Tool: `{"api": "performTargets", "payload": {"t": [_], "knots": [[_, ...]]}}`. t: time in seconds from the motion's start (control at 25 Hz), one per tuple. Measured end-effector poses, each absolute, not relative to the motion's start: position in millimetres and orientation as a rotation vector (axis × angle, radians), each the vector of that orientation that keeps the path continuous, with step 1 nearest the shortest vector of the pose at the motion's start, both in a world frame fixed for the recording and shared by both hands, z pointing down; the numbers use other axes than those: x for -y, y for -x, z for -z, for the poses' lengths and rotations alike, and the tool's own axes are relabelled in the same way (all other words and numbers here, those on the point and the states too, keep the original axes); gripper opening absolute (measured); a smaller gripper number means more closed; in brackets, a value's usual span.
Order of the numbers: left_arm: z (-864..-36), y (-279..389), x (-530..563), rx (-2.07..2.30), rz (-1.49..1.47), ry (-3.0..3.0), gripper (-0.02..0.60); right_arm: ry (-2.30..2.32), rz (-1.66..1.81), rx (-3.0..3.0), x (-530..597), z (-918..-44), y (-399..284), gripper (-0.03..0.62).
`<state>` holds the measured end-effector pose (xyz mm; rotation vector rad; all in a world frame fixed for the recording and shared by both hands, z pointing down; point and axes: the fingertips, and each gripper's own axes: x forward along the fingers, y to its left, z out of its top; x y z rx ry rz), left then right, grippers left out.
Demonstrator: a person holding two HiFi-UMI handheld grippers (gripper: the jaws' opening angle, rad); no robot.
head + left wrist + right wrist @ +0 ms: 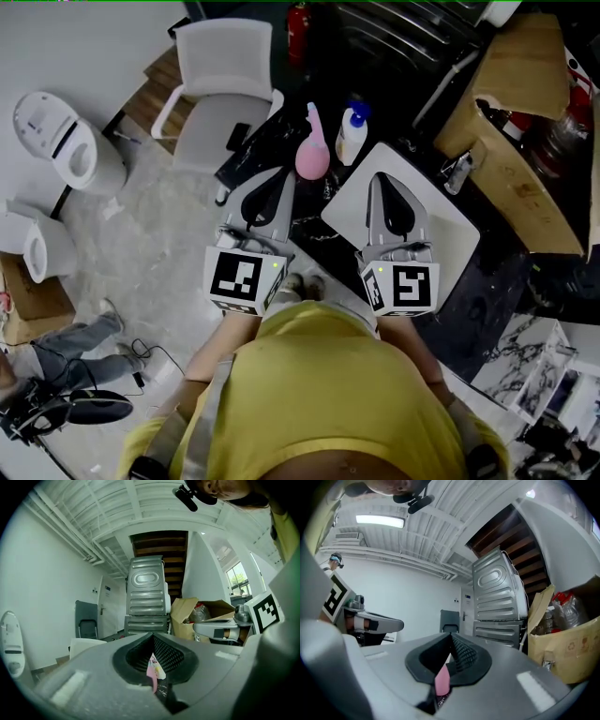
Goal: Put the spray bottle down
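With the pink spray bottle standing upright on the tabletop just left of the white bottle, the left gripper and right gripper are hovering pinched closed and empty just short of it, so a careless forward swing is risking toppling the tall sprayer.

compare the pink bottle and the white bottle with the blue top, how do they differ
Colour: the pink bottle is pink all over; the white bottle has a blue top.
Shape: the pink bottle swells to a round base under a slim neck; the white bottle is straighter-sided.
Place: the pink bottle stands left of the white bottle, which is nearer the white basin.
Both stand upright on the dark counter.
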<state>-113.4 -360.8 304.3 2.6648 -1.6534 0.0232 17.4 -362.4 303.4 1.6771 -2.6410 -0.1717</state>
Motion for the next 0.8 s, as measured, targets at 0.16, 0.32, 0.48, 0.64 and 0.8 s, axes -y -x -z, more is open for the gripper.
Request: {"api": "performTargets", "payload": {"t": [0.16, 0.32, 0.48, 0.64, 0.8], "knots": [[-303.9, 111.6, 357.7, 1.653, -0.02, -2.664, 0.005, -1.676, 0.167, 2.641, 359.3, -303.6, -18.0, 0.0], [-302.3, 109.8, 356.3, 1.652, -0.014, -2.669, 0.005, -1.686, 0.141, 2.636, 358.4, -307.4, -20.9, 0.0], [-303.4, 109.5, 356.0, 1.651, -0.018, -2.673, 0.005, -1.687, 0.137, 2.638, 357.9, -308.1, -20.9, 0.0], [-306.5, 109.6, 357.4, 1.651, -0.025, -2.669, 0.006, -1.691, 0.129, 2.636, 359.5, -310.1, -21.0, 0.0], [-306.7, 110.9, 360.0, 1.65, -0.023, -2.668, 0.005, -1.685, 0.136, 2.634, 362.1, -310.4, -18.9, 0.0]]}}
